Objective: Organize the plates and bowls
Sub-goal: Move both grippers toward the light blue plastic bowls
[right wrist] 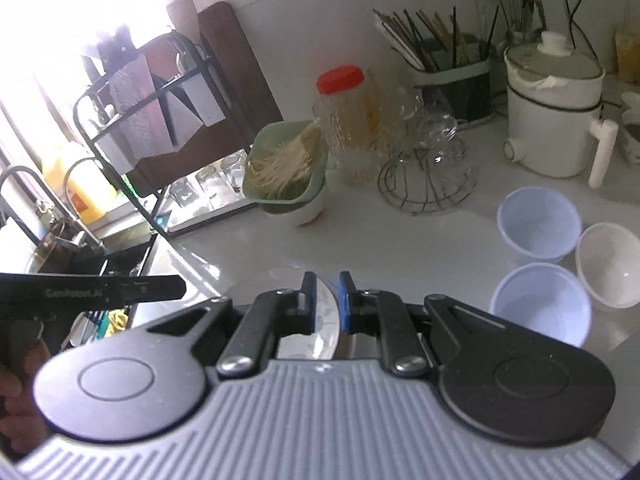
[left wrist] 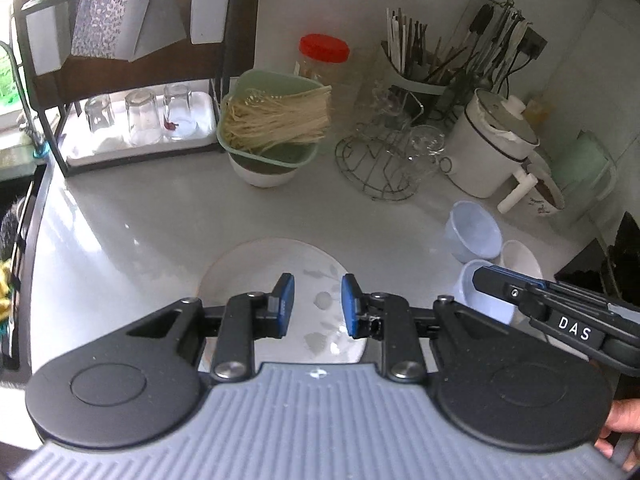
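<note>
A white plate point(left wrist: 256, 276) with a faint leaf pattern lies flat on the pale counter point(left wrist: 140, 224). My left gripper point(left wrist: 318, 300) hangs above it, its blue pads apart with nothing between them. My right gripper point(left wrist: 480, 276) reaches in from the right, over two pale blue bowls point(left wrist: 476, 236) point(left wrist: 484, 300) and a white bowl point(left wrist: 520, 258). In the right wrist view my right gripper point(right wrist: 327, 300) is shut to a narrow slit, and the plate point(right wrist: 324, 320) shows below through the gap. The blue bowls point(right wrist: 538, 224) point(right wrist: 542, 304) and the tipped white bowl point(right wrist: 608, 268) stand to its right. My left gripper point(right wrist: 180, 286) enters at the left.
A green strainer of noodles point(left wrist: 276, 128) sits on a white bowl at the back. Beside it are a red-lidded jar point(left wrist: 324, 56), a wire glass stand point(left wrist: 384, 160), a utensil holder point(left wrist: 416, 68) and a white electric pot point(left wrist: 492, 144). A black rack with upturned glasses point(left wrist: 140, 120) stands left, by the sink point(right wrist: 100, 256).
</note>
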Action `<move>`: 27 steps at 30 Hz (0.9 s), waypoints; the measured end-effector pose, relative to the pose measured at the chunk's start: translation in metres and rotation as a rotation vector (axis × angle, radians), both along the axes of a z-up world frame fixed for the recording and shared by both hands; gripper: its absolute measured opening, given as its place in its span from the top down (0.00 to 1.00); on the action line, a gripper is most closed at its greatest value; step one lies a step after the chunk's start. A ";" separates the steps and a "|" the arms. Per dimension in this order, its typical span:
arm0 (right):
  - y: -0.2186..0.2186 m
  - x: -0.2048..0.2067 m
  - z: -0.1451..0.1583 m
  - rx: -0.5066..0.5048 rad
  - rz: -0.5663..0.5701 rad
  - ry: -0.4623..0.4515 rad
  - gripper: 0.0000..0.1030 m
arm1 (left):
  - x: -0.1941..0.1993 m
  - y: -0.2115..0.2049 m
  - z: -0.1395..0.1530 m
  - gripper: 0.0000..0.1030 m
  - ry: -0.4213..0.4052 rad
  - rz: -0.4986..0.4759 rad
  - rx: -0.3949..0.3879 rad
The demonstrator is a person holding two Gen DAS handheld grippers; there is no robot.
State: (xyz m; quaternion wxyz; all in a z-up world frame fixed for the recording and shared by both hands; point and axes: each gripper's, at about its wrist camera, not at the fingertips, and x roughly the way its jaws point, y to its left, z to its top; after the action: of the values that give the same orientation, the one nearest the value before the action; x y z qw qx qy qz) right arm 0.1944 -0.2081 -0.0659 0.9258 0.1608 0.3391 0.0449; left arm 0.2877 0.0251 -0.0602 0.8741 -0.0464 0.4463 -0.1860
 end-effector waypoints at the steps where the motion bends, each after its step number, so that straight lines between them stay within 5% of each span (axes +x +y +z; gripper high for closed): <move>1: -0.002 -0.004 0.003 -0.002 0.004 -0.007 0.87 | -0.005 -0.001 0.002 0.73 -0.002 0.004 -0.004; 10: 0.001 -0.030 0.021 -0.021 0.014 -0.049 0.86 | -0.038 -0.002 0.012 0.68 -0.049 -0.008 -0.005; 27: 0.034 -0.072 0.008 -0.069 -0.109 -0.038 0.86 | -0.069 0.037 0.004 0.60 -0.073 -0.066 -0.029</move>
State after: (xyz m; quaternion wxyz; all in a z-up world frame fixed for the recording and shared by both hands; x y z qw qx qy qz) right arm 0.1223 -0.1737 -0.0576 0.9381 0.1463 0.3135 -0.0143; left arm 0.2188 0.0625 -0.0567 0.8824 -0.0377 0.4127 -0.2227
